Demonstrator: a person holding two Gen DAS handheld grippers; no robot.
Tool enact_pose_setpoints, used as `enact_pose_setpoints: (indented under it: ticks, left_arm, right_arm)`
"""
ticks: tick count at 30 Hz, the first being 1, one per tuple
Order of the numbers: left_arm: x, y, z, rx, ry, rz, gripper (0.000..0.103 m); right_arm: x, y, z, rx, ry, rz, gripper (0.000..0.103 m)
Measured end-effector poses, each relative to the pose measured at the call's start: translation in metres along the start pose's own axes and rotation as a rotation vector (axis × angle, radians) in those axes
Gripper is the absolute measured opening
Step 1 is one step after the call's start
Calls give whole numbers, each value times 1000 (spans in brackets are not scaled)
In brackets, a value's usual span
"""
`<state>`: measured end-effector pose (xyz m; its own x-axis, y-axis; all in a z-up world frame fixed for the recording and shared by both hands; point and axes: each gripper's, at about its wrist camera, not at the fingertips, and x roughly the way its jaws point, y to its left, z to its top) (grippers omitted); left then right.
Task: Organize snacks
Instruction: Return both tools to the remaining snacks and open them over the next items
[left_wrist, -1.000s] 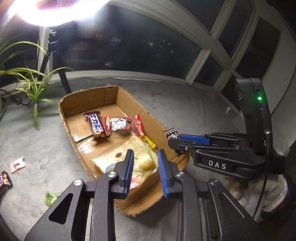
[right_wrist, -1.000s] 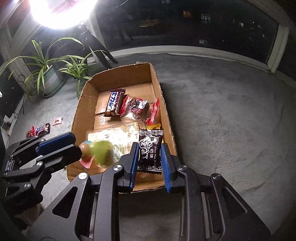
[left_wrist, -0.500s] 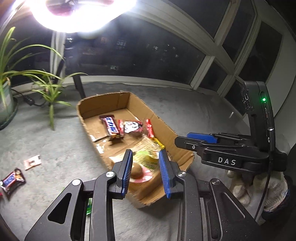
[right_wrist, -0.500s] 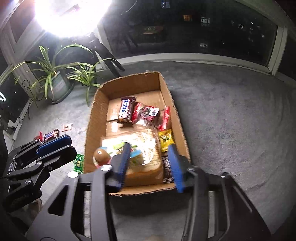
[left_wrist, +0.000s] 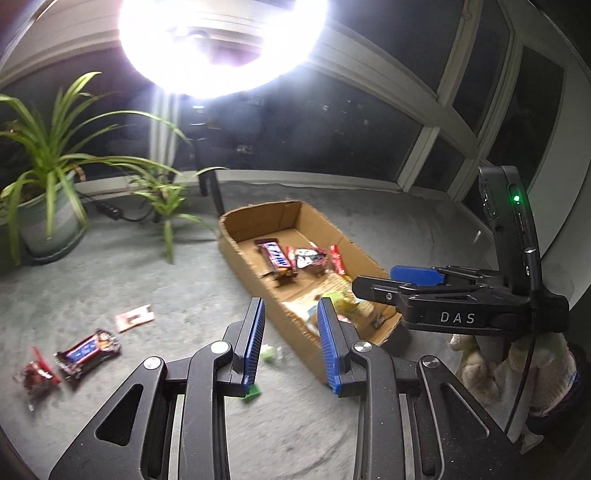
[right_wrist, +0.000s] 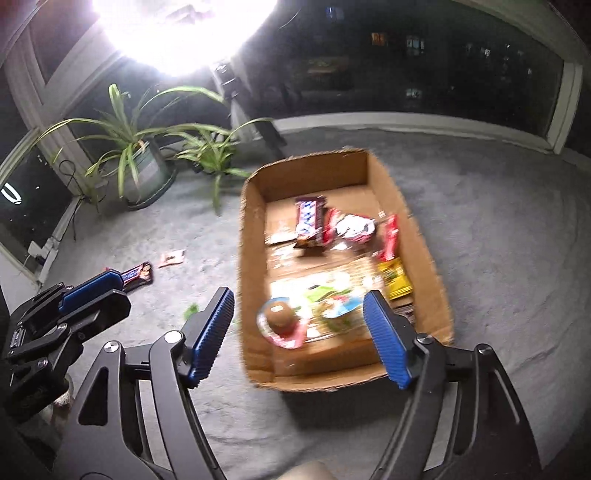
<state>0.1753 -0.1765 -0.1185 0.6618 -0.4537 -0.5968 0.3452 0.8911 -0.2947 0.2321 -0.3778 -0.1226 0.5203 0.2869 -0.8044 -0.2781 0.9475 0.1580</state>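
The right gripper (right_wrist: 299, 332) is seen in the lower half of its own view with its blue pads spread wide; its jaws have just been opening, and nothing is pressed between them. Framed between the pads, at the near end of the cardboard box (right_wrist: 251, 280), a round brown snack on a pink wrapper (right_wrist: 280, 317) is seen beside a green and white packet (right_wrist: 332, 306). Toward the middle of the box a blue and white chocolate bar (right_wrist: 308, 221), a red and white packet (right_wrist: 351, 229), a red stick packet (right_wrist: 389, 238) and a yellow packet (right_wrist: 397, 282) are laid.

The left gripper (left_wrist: 290, 343) is shown at the bottom centre of its view, its pads drawn near each other with a narrow gap left, and nothing is held. Through that gap grey carpet (left_wrist: 147, 266) and a small green wrapper (left_wrist: 271, 352) are visible. At the lower left of that view a chocolate bar (left_wrist: 86, 352), a red wrapper (left_wrist: 35, 374) and a pink packet (left_wrist: 133, 317) are scattered on the carpet, well apart from the box. A potted plant (left_wrist: 48, 206) is placed at the left edge.
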Motion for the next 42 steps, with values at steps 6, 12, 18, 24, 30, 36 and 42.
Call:
enact_pose_setpoints:
  ticks: [6,12,18,24,30,36,42]
  left_arm:
    - [-33,43,-21,-41,3,45,28]
    - [-73,105,-50,-111,15,138,28]
    - [-99,160,-72,-154,34,237,28]
    - [-106,195,-78,-148,52,257,28]
    - [-94,220,-79,-153,85,252,28]
    - [-82,241,-77,-194,103,212,28]
    - [-69,252,-73,-223,101,195,28]
  right_arm:
    - [12,28,-13,-14,53,-6,91]
    - [20,58,-31,-45,43,-3,91]
    - [34,88,-36,-43,22,45,91]
    - [55,133,-20,-126,25,113,85]
    - [94,170,9,-201,88,183,69]
    - [142,198,24,-250,158,250,59]
    - [173,212,31,-234,174,302,59]
